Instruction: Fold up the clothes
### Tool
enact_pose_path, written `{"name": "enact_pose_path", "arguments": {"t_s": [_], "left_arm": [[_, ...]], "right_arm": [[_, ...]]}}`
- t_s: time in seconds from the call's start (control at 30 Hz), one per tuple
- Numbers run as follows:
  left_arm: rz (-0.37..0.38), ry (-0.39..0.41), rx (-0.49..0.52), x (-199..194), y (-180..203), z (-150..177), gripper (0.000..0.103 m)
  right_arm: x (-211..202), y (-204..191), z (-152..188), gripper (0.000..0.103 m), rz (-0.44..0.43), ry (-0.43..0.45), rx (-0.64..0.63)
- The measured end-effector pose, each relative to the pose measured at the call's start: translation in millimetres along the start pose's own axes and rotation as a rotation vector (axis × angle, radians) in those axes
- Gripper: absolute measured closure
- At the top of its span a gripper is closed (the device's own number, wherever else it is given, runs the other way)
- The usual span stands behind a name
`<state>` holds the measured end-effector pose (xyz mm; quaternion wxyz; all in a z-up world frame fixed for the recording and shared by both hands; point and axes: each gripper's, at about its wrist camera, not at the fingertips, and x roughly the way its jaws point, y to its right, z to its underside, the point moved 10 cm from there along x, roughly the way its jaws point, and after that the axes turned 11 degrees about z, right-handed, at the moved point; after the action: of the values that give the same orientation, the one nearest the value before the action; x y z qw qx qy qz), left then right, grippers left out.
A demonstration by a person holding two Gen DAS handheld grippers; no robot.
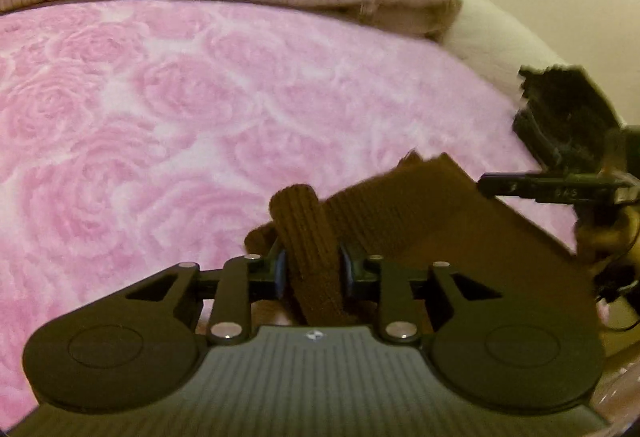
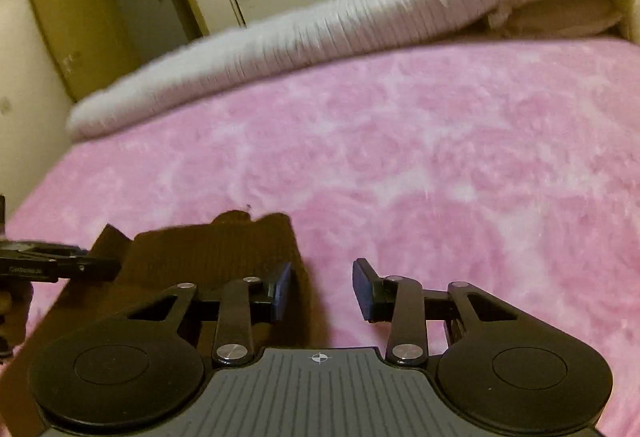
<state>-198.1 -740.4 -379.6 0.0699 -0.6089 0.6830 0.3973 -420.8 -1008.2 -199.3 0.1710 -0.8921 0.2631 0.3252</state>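
Left wrist view showed the left gripper with its jaws clamped on a rolled strip of the brown ribbed garment, which lay on the pink bed cover. The right gripper hovered at the garment's right edge, jaws apart and empty.

Little can be read. Small pale characters are printed on the finger of the right gripper seen in the left wrist view, but they are too blurred to be made out. A short pale line is printed on the left gripper seen in the right wrist view, likewise illegible. A small round crosshair mark is borne by each camera mount.
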Motion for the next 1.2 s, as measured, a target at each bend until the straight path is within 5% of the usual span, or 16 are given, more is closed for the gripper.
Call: {"name": "enact_pose_path", "arguments": {"t_s": [0.2, 0.3, 0.47, 0.57, 0.67, 0.73, 0.93, 1.03, 1.2], "left_arm": [[-0.044, 0.06, -0.027, -40.9, 7.7, 2.7, 0.072], [-0.028, 0.112, -0.057, -79.5, 18.3, 15.1, 0.065], [0.19, 0.132, -0.156, -119.3, 55.0, 66.6, 0.05], [0.244, 0.093, -0.153, -115.2, 71.5, 95.5, 0.049], [0.289, 0.066, -0.191, -100.7, 77.9, 109.1, 0.054], [0.317, 0.046, -0.209, -93.0, 82.5, 115.6, 0.067], [0.263, 0.079, -0.241, -95.2, 89.6, 127.5, 0.089], [0.224, 0.121, -0.274, -98.6, 94.3, 140.0, 0.089], [0.195, 0.154, -0.29, -99.1, 96.8, 143.3, 0.089]], "right_arm": [[-45.7, -13.8, 3.1, 0.061, 0.081, 0.037, -0.127], [-81.8, -36.4, 20.4, 0.055, 0.037, 0.099, -0.144], [-120.5, -82.2, 69.0, 0.048, -0.106, 0.112, -0.139], [-130.1, -100.7, 95.5, 0.046, -0.149, 0.092, -0.126], [-127.9, -108.2, 103.3, 0.046, -0.15, 0.07, -0.105], [-126.1, -112.2, 99.7, 0.046, -0.149, 0.07, -0.111], [-120.6, -124.3, 89.0, 0.045, -0.148, 0.07, -0.128], [-109.5, -143.3, 81.2, 0.045, -0.177, 0.062, -0.175], [-66.8, -203.3, 86.3, 0.045, -0.205, -0.03, -0.435]]}}
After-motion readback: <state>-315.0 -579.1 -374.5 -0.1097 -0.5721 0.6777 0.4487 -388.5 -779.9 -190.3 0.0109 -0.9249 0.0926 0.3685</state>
